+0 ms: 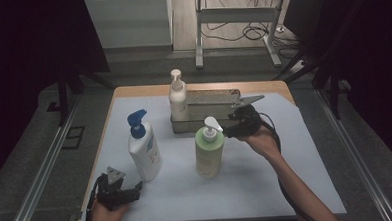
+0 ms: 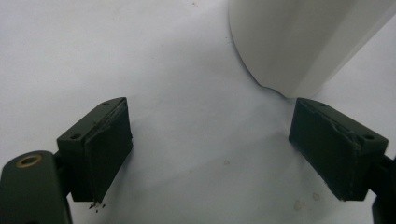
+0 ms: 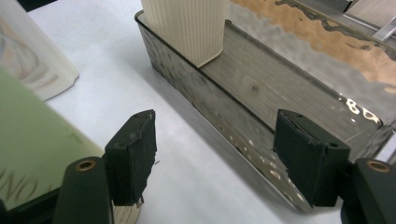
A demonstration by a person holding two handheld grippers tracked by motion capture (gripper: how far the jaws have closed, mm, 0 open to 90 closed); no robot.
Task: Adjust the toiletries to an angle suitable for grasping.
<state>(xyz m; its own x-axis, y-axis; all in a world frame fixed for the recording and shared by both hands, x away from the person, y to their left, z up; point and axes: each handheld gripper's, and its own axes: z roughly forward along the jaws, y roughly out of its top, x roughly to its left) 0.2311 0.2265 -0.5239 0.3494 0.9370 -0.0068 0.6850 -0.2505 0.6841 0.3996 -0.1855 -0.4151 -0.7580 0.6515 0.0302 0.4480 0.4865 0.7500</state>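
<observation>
Table top (image 1: 286,166) covered by a pale sheet, wooden edge showing along the far side. White bottle with blue pump (image 1: 144,145) stands upright at near left, well apart from the metal tray. Beyond the table: grey floor, a white desk frame (image 1: 235,18) with loose black cables (image 1: 253,33) on the floor by its legs; metal rails (image 1: 41,172) run along both sides.
</observation>
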